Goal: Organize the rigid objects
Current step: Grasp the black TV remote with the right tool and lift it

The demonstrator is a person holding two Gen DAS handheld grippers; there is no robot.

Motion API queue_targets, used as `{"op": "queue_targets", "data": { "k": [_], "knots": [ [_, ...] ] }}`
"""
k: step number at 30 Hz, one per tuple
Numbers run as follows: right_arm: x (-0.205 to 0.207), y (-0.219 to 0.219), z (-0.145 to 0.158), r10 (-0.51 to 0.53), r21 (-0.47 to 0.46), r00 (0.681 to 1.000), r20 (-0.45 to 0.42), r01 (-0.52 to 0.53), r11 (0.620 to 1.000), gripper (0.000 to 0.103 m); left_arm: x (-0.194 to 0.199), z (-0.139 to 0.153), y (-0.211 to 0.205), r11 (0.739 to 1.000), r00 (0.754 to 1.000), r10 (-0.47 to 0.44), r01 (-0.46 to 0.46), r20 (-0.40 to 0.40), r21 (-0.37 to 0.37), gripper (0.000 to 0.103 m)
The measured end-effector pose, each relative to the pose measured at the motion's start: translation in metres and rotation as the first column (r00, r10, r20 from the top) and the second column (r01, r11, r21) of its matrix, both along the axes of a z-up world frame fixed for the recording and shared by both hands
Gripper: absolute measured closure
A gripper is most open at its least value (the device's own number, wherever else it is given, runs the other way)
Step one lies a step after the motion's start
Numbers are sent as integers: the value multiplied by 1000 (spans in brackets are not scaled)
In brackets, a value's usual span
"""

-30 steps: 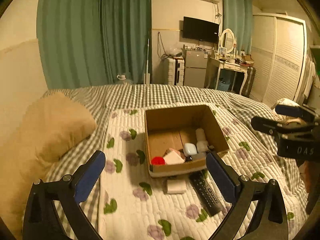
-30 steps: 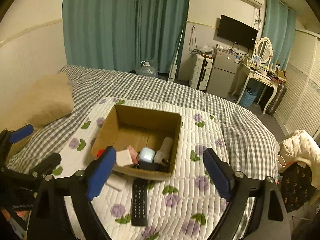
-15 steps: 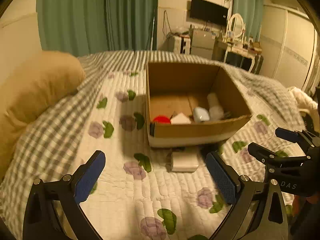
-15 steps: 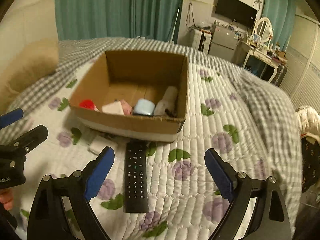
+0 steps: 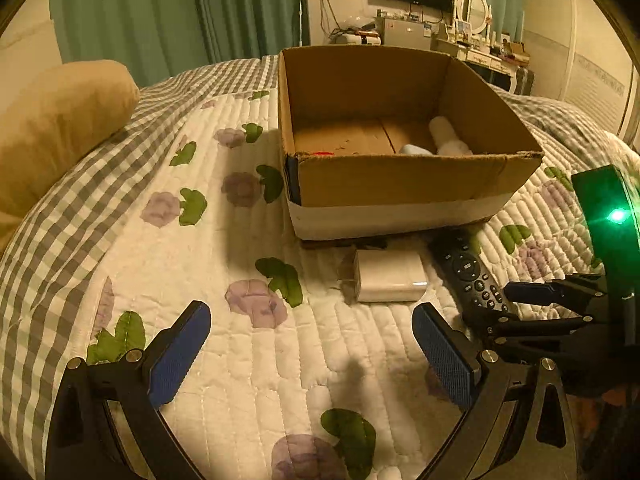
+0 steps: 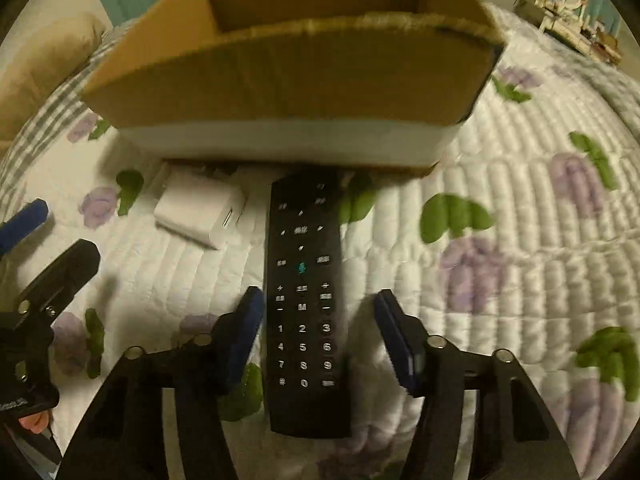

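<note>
A black remote control (image 6: 304, 304) lies on the flower-printed quilt (image 5: 248, 364), its far end almost under the near wall of the cardboard box (image 5: 400, 184). The right gripper (image 6: 318, 332) straddles the remote's number keys with its blue pads spread, the left pad just beside the remote's edge and the right pad a little apart; it grips nothing. Just left of the remote, a white charger block (image 6: 196, 212) rests near the foot of the box. Inside the box, a white bottle (image 5: 444, 136), a pale blue item (image 5: 416, 149) and something red (image 5: 322, 153) show above the near rim. The left gripper (image 5: 312, 352) hovers wide open and empty over bare quilt, near of the charger. A tan pillow (image 5: 52, 128) sits far left on the checked bedspread (image 5: 48, 232). Open quilt stretches left of the box and right of the remote.
</note>
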State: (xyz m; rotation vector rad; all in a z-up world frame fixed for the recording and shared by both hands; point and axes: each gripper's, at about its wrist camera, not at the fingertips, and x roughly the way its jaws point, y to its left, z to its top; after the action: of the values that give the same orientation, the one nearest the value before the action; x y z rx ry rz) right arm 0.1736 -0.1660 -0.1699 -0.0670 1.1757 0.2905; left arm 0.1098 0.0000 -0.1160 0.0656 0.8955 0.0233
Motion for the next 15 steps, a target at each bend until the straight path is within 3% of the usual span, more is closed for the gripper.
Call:
{"op": "queue_targets", "data": {
  "k": [2,3,9,15],
  "knots": [
    [0,4,-2,5,-13,1000,6,-5,1000,49,0,-3,-1,1000,1000,-1,1,-8,4,0],
    [0,7,-4,20,-17,1000,5,-20,1000,59,0,-4,-2,1000,1000,0,0,-14,5,0],
    [0,19,-11,30,-69,999,15,-29,997,62,-3,-4,-4,1000,999,-11,11,-40,-17,0],
    [-27,-6,23,-50,-23,993,111,53,998,62,-4,1,-15,999,998,-39,40,-40,13,0]
  ]
}}
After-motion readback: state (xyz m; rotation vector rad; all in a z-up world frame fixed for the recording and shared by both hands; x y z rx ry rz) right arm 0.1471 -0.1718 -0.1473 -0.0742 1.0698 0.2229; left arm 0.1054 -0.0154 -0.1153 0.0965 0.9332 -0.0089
